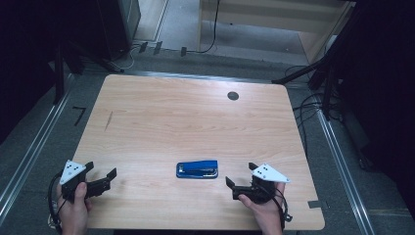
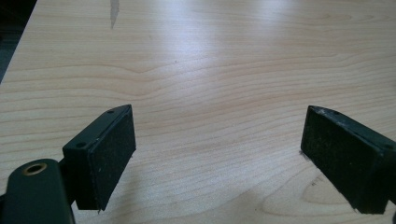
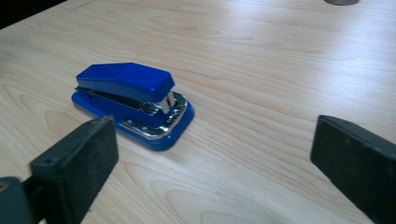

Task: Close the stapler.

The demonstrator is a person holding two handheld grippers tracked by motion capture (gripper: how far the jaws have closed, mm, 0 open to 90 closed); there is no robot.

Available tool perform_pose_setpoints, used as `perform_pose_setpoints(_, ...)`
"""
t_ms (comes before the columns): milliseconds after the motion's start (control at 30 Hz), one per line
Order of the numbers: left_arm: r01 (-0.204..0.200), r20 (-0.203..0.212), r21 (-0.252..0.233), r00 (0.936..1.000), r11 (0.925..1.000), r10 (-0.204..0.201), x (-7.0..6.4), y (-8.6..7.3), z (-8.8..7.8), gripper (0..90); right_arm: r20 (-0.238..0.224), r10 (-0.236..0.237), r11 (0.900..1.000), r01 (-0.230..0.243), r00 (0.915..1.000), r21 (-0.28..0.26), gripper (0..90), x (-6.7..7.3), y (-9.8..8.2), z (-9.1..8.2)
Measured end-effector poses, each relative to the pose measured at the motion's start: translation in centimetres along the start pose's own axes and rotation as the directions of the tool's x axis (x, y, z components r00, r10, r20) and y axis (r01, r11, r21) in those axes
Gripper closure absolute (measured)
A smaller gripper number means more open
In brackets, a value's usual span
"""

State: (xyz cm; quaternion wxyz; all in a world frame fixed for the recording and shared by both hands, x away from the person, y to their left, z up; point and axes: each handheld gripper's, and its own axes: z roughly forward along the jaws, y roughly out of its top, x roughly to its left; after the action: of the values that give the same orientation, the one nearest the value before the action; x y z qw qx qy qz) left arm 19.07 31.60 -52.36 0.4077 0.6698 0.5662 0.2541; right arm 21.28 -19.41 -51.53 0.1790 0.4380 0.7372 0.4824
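Note:
A blue stapler [image 1: 197, 170] with a chrome front lies flat on the wooden table [image 1: 186, 122], near the front edge and about midway between the two hands. My right gripper [image 1: 240, 174] stands open just right of it, jaws pointing toward it with a small gap. In the right gripper view the stapler [image 3: 130, 93] lies ahead and to the left, and nothing is between the jaws of that gripper [image 3: 215, 163]. My left gripper [image 1: 102, 169] is held at the front left corner, well away from the stapler. It is open [image 2: 217, 154] over bare wood.
A round dark grommet [image 1: 233, 96] is set into the table near the far right edge. A short dark streak [image 1: 108, 121] marks the wood at the left. Cables and dark stands surround the table on the floor.

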Motion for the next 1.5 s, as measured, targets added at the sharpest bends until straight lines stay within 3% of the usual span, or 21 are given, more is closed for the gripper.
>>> perform_pose_setpoints(233,0.0,0.003,0.001,1.0,1.0,0.0,0.0,0.0,0.0,10.5,0.034,0.053,0.998,-0.052,0.998,-0.03,0.0,-1.6,-0.5,-1.7)
perform_pose_setpoints(867,-0.005,0.002,0.004,1.0,1.0,0.005,0.0,0.0,0.1,10.5,0.112,0.079,0.996,-0.075,0.9906,-0.04,0.0,-6.3,-2.7,-4.8)
perform_pose_setpoints(1500,-0.007,0.0,0.005,1.0,1.0,0.007,-0.1,0.0,0.1,10.6,0.19,0.127,0.992,-0.12,0.9735,-0.047,0.0,-10.3,-4.8,-8.2)
